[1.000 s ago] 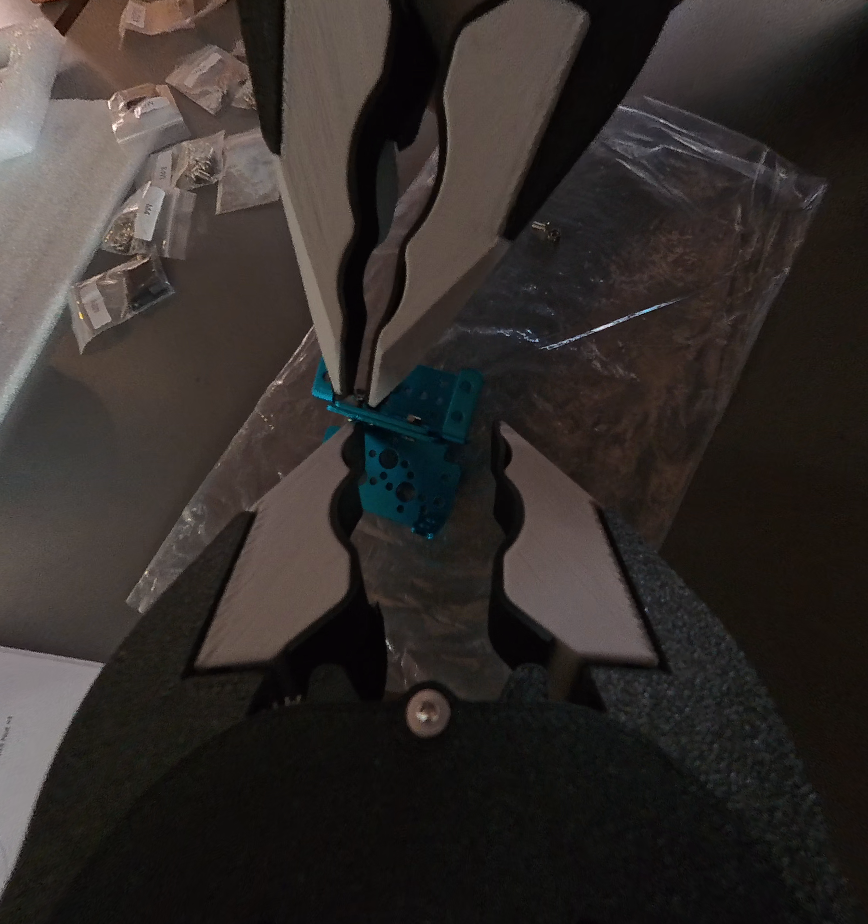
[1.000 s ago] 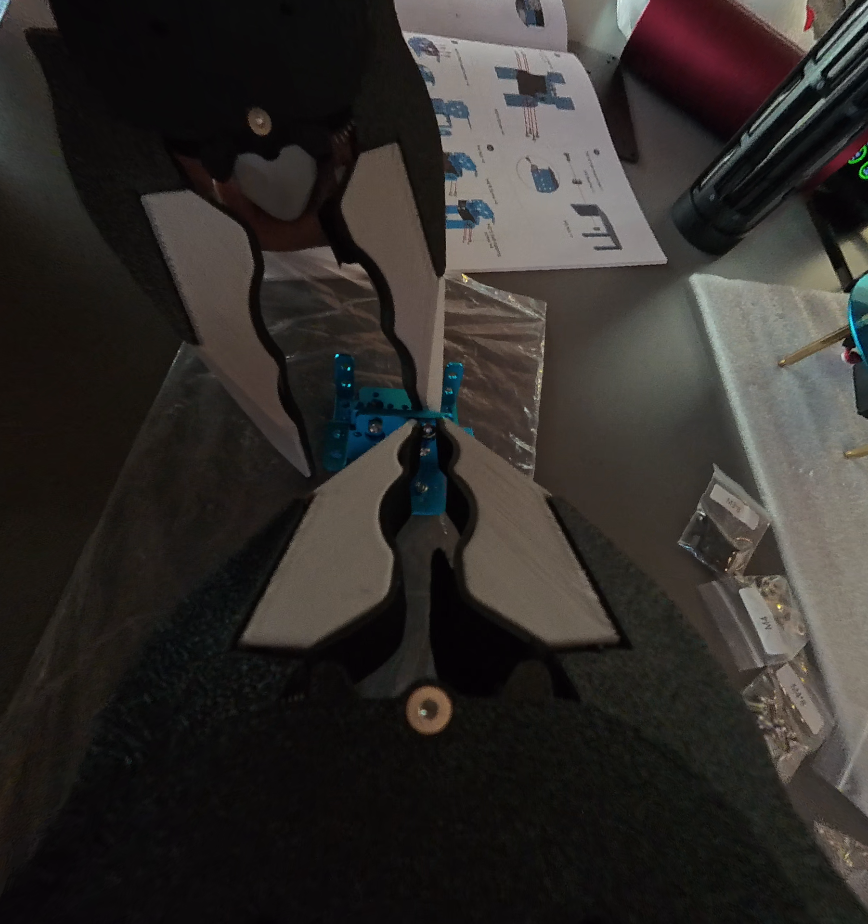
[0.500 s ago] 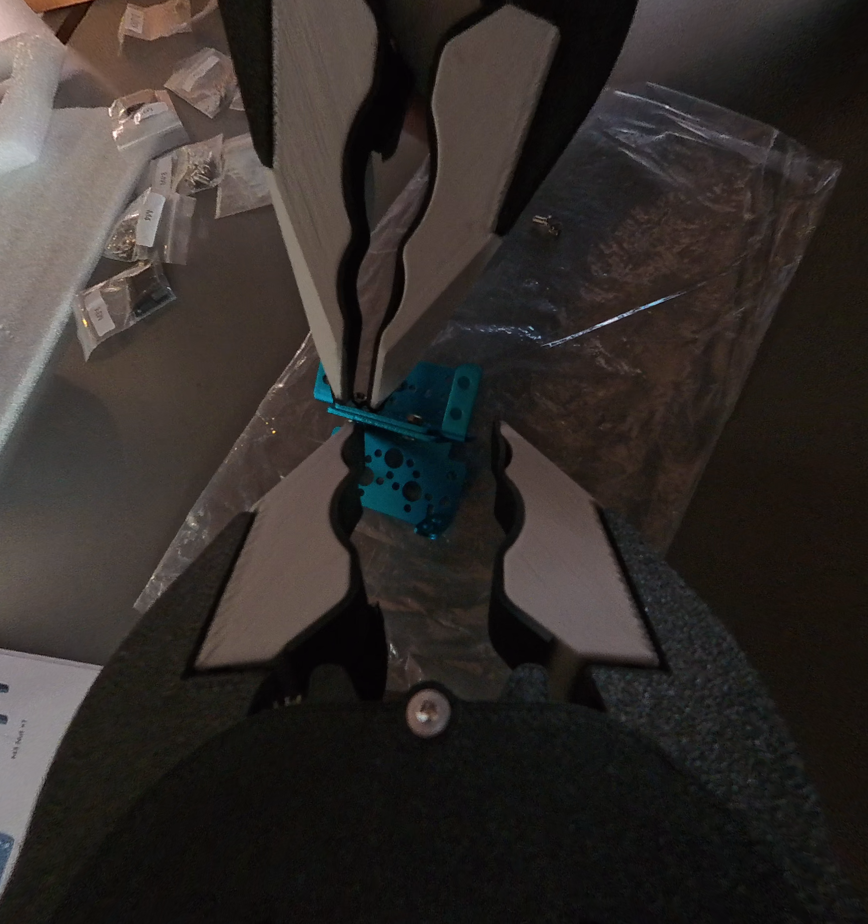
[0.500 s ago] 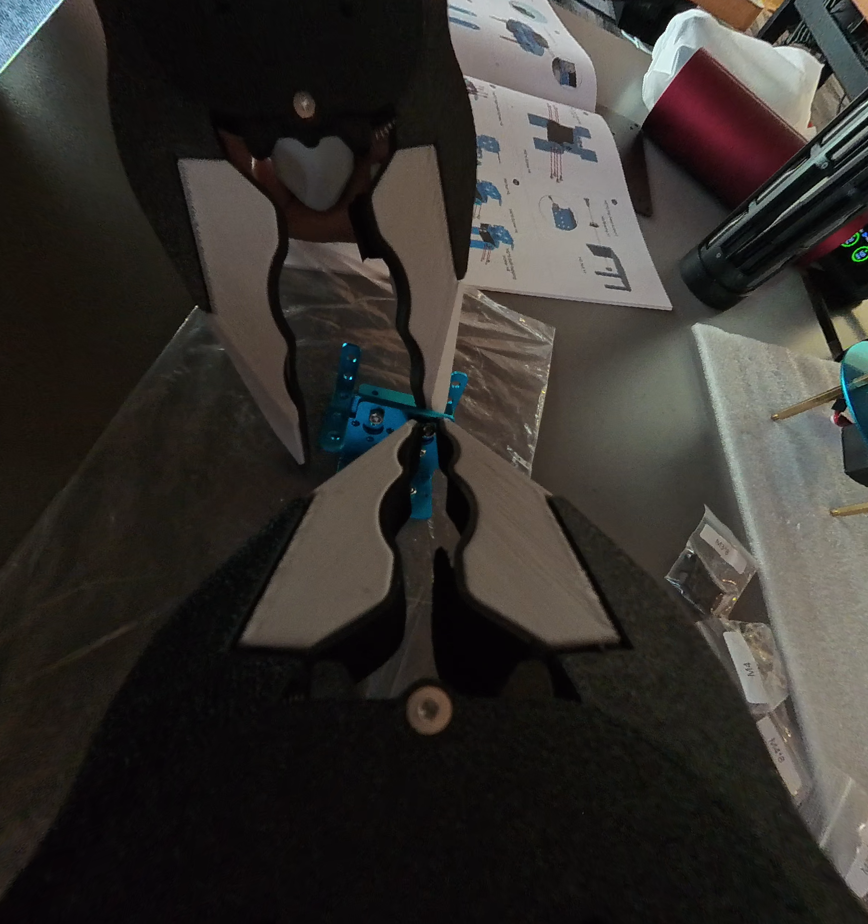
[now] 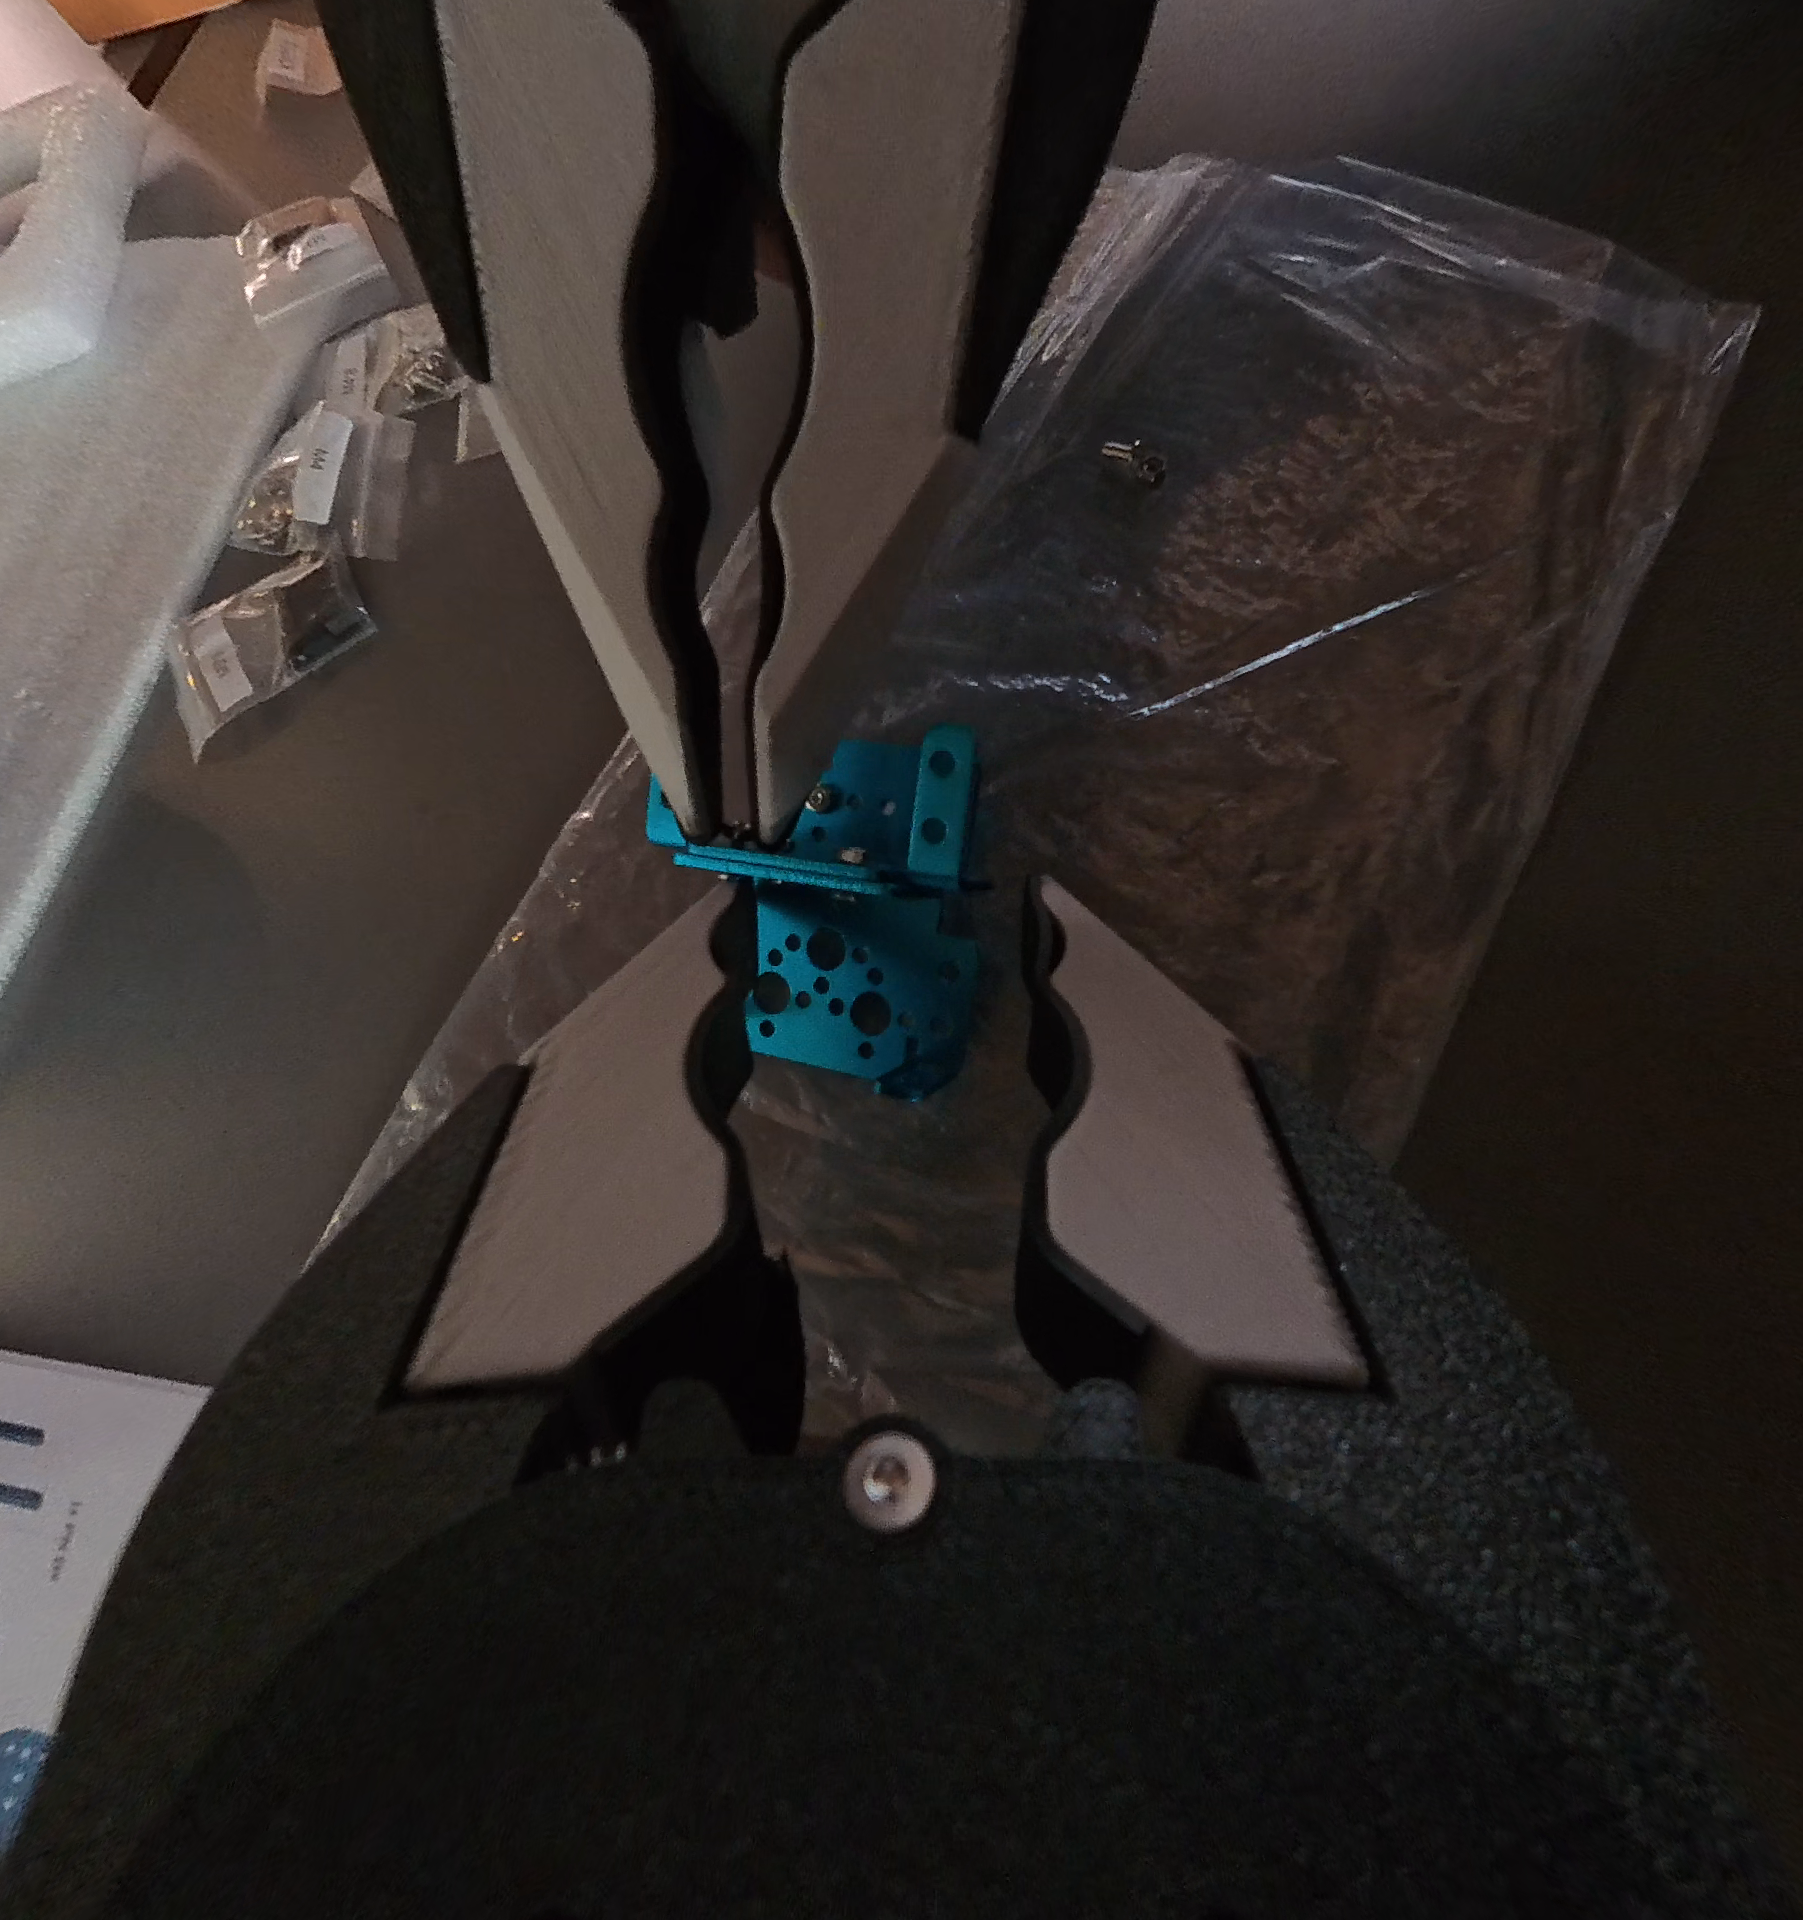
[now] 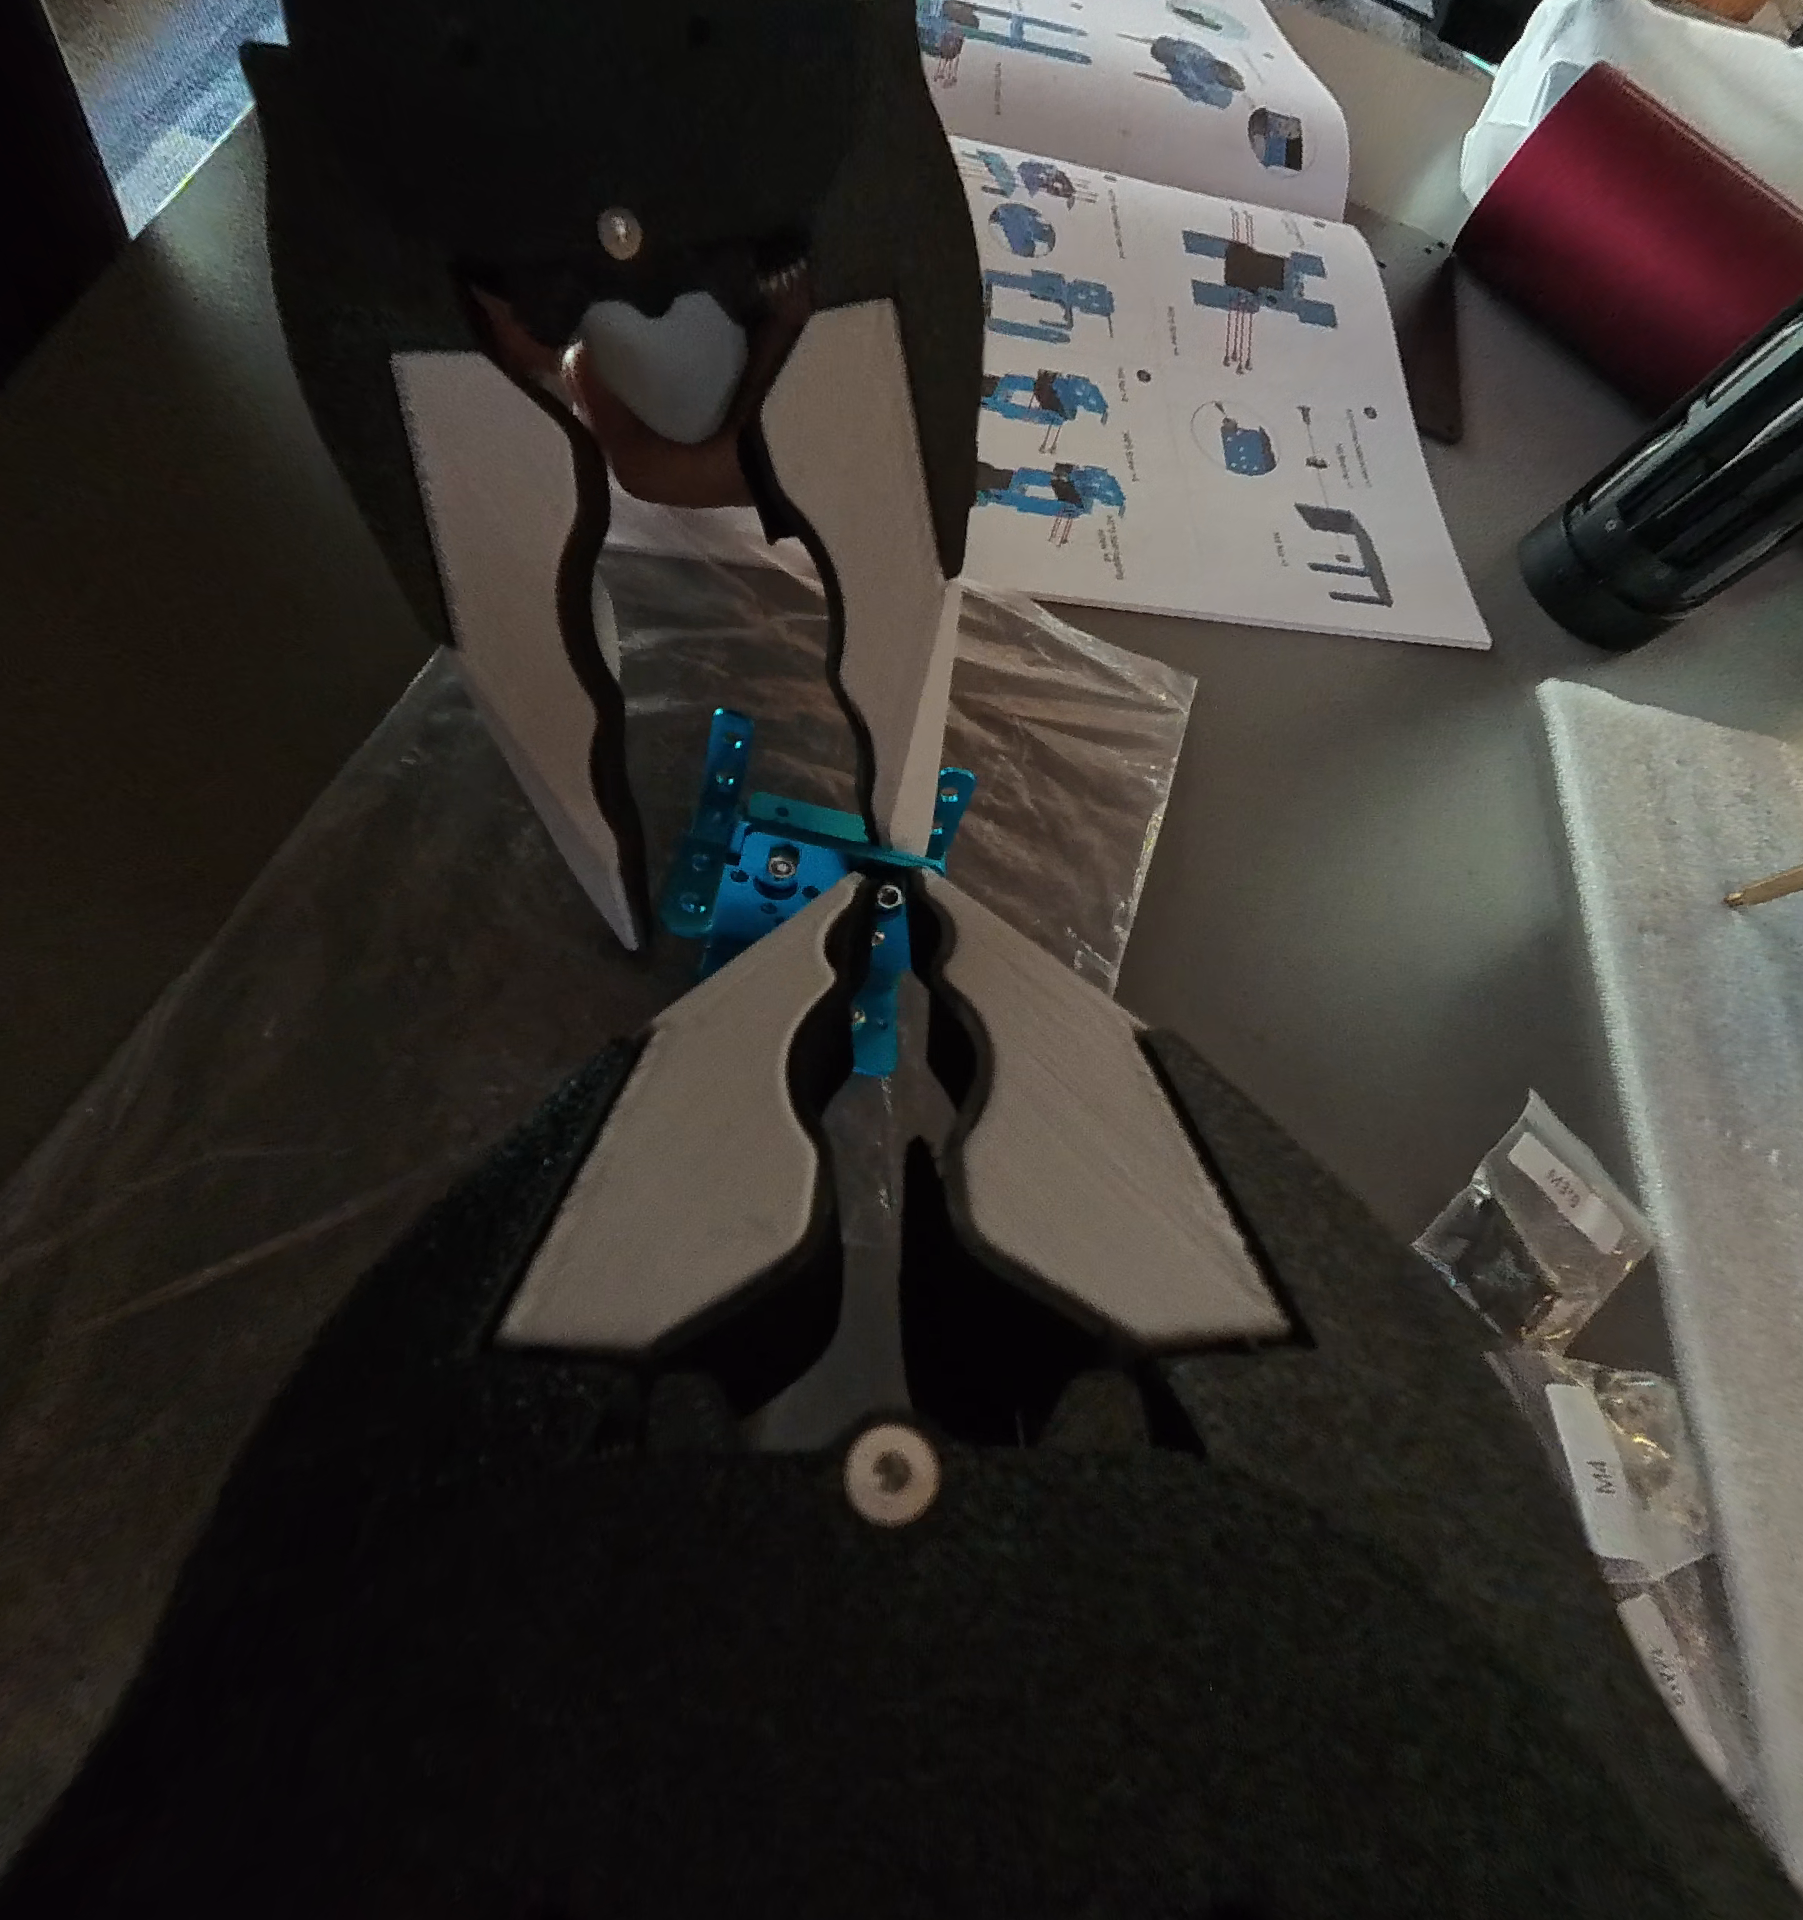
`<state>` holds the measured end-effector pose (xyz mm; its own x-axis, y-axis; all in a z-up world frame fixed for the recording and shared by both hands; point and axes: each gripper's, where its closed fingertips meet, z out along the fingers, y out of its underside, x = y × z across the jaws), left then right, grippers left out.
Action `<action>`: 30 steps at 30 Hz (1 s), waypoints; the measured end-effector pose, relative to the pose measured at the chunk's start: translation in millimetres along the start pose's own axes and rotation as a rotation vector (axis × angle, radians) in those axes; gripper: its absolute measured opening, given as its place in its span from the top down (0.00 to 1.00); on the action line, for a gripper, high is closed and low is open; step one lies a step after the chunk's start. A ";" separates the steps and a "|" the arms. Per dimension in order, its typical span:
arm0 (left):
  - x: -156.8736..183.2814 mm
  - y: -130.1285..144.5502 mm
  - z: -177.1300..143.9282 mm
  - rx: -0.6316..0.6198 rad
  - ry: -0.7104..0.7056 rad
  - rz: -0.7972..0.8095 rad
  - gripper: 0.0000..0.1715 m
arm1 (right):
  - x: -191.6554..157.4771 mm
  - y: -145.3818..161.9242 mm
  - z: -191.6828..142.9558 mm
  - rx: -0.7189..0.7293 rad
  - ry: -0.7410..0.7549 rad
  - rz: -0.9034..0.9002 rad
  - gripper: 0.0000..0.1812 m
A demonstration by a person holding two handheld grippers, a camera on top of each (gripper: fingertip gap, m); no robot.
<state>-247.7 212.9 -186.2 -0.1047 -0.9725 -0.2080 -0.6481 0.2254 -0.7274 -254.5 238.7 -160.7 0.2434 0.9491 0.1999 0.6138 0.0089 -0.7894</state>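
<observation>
Pinching what looks like a small nut atop the bracket [image 5: 855, 935], the right gripper [image 6: 881, 896] is closed; the left gripper [image 5: 876, 914] gapes around it, empty.

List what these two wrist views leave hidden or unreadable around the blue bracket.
- Blue bracket: in the right wrist view its near side sits behind the right gripper; whether a small dark part is pinched there is too small to tell.
- Left gripper: whether either finger touches the bracket is unclear in both views.
- Small parts bags: contents blurred, left wrist view.
- Black cylinder: cut off by the right edge.
</observation>
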 end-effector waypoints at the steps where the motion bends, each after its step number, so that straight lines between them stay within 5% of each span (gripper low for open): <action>1: -0.1 0.0 0.0 0.000 0.000 -0.001 0.70 | 0.2 0.1 0.0 0.002 0.005 0.000 0.97; 17: -0.8 0.0 -0.8 0.006 -0.009 0.001 0.72 | 0.7 1.4 -1.5 -0.025 0.024 0.012 0.92; 25: -1.0 0.1 -0.7 0.005 -0.011 0.000 0.71 | 22.1 7.7 -35.6 -0.036 0.021 0.180 0.91; 30: -0.7 0.0 -0.4 0.003 -0.018 0.012 0.72 | 6.6 38.2 -27.2 -0.215 -0.252 0.282 0.91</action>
<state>-247.9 213.5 -185.8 -0.0990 -0.9684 -0.2289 -0.6445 0.2377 -0.7268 -209.1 236.7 -173.7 0.2494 0.9525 -0.1748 0.6984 -0.3020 -0.6489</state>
